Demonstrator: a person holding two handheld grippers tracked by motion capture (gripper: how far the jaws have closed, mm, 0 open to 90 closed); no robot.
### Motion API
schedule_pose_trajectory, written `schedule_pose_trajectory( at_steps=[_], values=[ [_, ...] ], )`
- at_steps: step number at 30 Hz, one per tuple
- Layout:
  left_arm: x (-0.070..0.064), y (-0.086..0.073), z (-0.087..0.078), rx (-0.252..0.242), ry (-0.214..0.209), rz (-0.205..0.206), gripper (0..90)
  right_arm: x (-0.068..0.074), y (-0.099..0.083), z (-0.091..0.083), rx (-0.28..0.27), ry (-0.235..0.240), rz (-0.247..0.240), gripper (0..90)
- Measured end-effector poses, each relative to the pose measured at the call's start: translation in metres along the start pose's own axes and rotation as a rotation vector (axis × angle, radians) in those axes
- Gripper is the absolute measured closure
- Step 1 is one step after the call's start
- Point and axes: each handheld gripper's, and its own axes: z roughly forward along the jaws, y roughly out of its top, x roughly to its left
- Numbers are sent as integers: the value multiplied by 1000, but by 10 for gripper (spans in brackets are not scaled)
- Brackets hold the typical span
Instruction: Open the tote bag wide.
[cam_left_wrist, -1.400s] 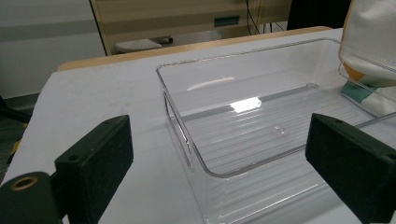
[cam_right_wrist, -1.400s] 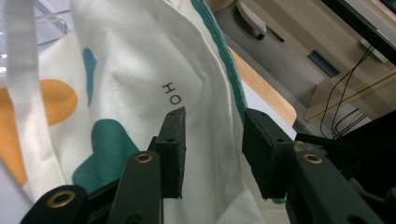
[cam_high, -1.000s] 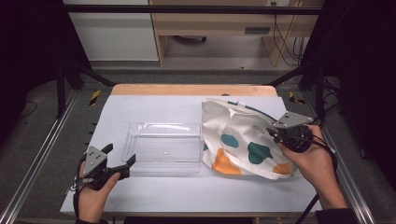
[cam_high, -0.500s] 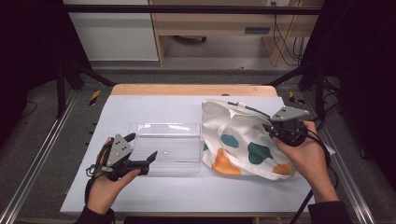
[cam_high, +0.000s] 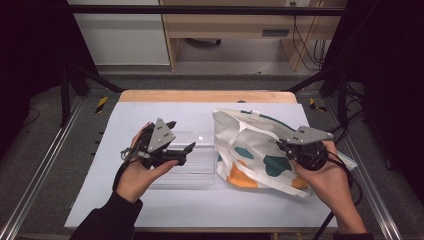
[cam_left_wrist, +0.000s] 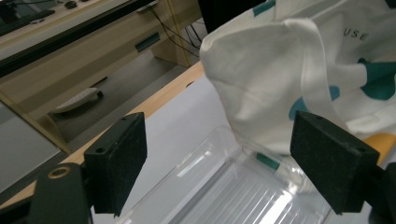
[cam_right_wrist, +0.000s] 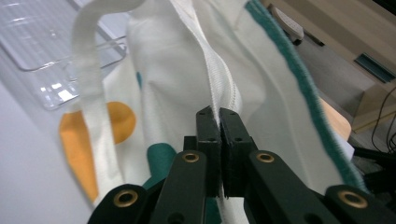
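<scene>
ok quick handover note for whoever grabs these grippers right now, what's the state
Right gripper: shut on the rim fabric of the tote bag, which lies on its side at the right of the table.
Left gripper: open, holding nothing, hovering over the clear plastic tray with its jaws pointing at the bag.
The tray sits on the table just left of the bag, its right end at the bag's mouth.
Done: bag rim gripped.
Left: probably grip the tray with the left gripper and slide it into the bag while the right holds the rim up.
</scene>
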Motion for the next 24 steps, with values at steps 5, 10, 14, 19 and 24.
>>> schedule_pose_trajectory(
  at_steps=[5, 10, 14, 19, 24],
  values=[
    [0, 28, 28, 5, -47, 12, 198, 8, -5, -5, -25, 22, -1, 884],
    [3, 41, 41, 8, -69, -1, 206, 10, -9, -7, -33, 29, 8, 885],
    [2, 56, 51, 16, -82, 17, 205, 15, -11, -9, -50, 25, 7, 884],
    [-2, 71, 62, 42, -105, 53, 191, 22, -15, -9, -66, 34, 17, 885],
    [-8, 81, 76, 60, -128, 80, 154, 30, -20, -13, -82, 40, 17, 885]
  ],
)
